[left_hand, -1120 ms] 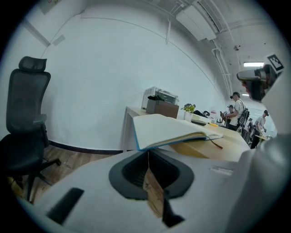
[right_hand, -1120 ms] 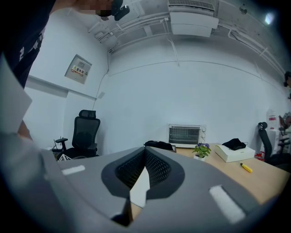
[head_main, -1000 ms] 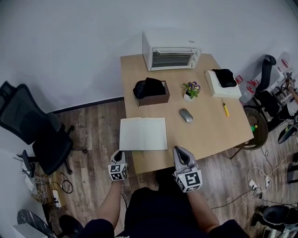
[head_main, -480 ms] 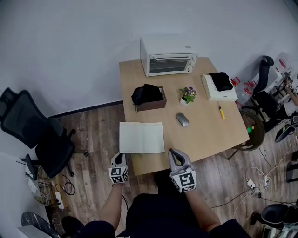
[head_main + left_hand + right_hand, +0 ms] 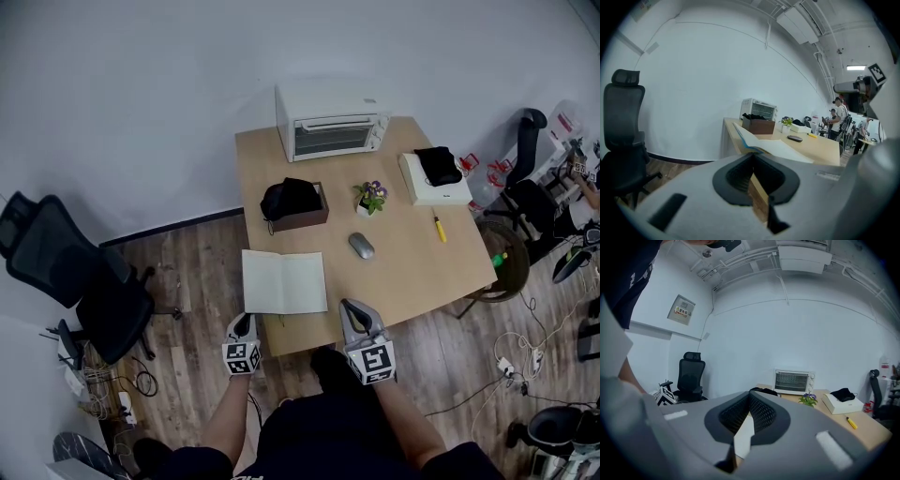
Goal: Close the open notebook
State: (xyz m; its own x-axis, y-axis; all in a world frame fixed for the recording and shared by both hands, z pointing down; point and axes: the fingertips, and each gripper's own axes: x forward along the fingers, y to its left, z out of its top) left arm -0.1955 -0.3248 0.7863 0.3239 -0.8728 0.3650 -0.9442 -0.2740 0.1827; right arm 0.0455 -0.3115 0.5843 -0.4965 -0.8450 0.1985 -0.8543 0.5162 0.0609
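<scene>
The open notebook (image 5: 284, 282) lies flat with white pages up, at the front left of the wooden table (image 5: 422, 272). In the left gripper view the notebook (image 5: 771, 146) shows beyond the jaws, its left page slightly lifted. My left gripper (image 5: 241, 325) is shut and empty, just off the table's front edge below the notebook's left corner. My right gripper (image 5: 355, 313) is shut and empty at the front edge, to the right of the notebook. Neither touches it. Both jaw pairs (image 5: 752, 180) (image 5: 745, 427) stand closed to a thin slit.
Behind the notebook sit a brown box holding a black item (image 5: 294, 203), a potted plant (image 5: 369, 197), a grey mouse (image 5: 361, 246), a toaster oven (image 5: 330, 122), a white box with black cloth (image 5: 434, 178) and a yellow marker (image 5: 439, 228). An office chair (image 5: 70, 272) stands left.
The head view has drawn back, so the table looks smaller and higher in frame. Both grippers stay shut near the front edge. The notebook remains open.
</scene>
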